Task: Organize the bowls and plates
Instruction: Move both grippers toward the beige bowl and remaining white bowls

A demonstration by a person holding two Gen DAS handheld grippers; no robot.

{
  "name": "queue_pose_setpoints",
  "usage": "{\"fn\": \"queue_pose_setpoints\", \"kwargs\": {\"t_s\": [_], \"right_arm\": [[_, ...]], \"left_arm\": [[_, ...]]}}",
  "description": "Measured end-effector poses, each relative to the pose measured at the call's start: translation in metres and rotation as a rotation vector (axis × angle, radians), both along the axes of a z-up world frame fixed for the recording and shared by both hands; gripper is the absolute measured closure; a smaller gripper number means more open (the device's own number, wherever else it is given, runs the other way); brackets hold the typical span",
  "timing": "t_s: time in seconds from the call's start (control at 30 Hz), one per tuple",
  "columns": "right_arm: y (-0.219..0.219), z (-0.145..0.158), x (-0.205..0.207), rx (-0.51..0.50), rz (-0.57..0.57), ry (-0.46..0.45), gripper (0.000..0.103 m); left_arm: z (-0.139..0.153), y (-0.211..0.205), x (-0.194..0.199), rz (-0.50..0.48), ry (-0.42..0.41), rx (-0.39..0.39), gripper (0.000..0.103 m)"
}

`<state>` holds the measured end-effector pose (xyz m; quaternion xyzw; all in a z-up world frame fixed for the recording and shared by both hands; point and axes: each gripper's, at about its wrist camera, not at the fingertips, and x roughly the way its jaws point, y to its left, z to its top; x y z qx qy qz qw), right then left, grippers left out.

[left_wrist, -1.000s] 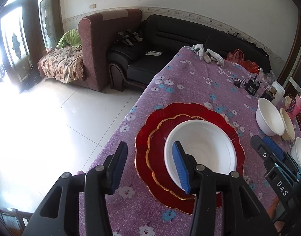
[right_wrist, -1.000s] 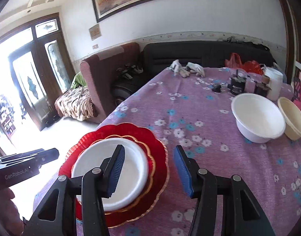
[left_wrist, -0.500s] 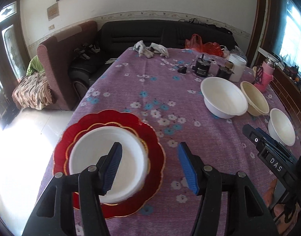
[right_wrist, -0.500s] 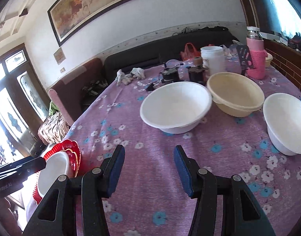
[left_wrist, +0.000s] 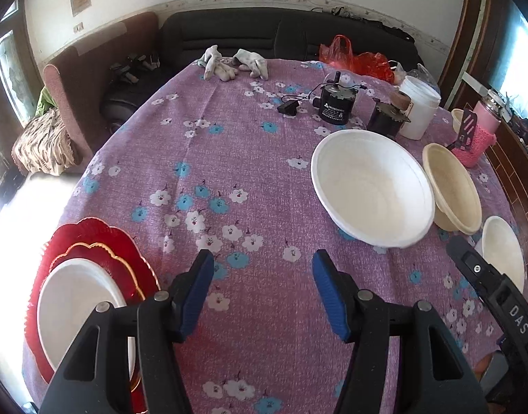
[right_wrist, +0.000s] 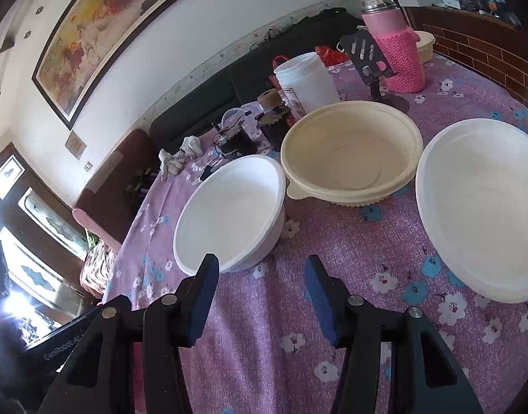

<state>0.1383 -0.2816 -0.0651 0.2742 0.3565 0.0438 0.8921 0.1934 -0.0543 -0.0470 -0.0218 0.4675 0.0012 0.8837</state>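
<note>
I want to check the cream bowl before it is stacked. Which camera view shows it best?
The right wrist view: the cream bowl sits near the centre, its whole rim and inside visible. In the left wrist view the same bowl lies near the right edge, squeezed by the lens and partly hidden behind the white bowl.

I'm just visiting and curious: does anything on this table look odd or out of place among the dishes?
Nothing is spilled or broken. The oddity is clutter at the far end: a pair of work gloves and small black motors with loose wires share the table with the bowls and plates.
</note>
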Motion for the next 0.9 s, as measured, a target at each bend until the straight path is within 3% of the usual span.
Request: {"fn": "queue_pose_setpoints", "kwargs": {"t_s": [0.17,0.33,0.9], "right_arm": [[-0.011,-0.003,0.028,0.092,-0.001,0.055,0.047],[-0.008,-0.009,0.048,0.109,-0.006,0.085,0.047],[-0.006,-0.020,0.067,0.164,-0.009,0.106,0.046]], "left_arm": [[-0.008,-0.002,0.032,0.035,0.033,-0.062,0.044],[-0.017,-0.005,0.056,0.063,0.064,-0.084,0.044],[-0.030,-0.010,0.085,0.041,0.091,-0.117,0.044]]}}
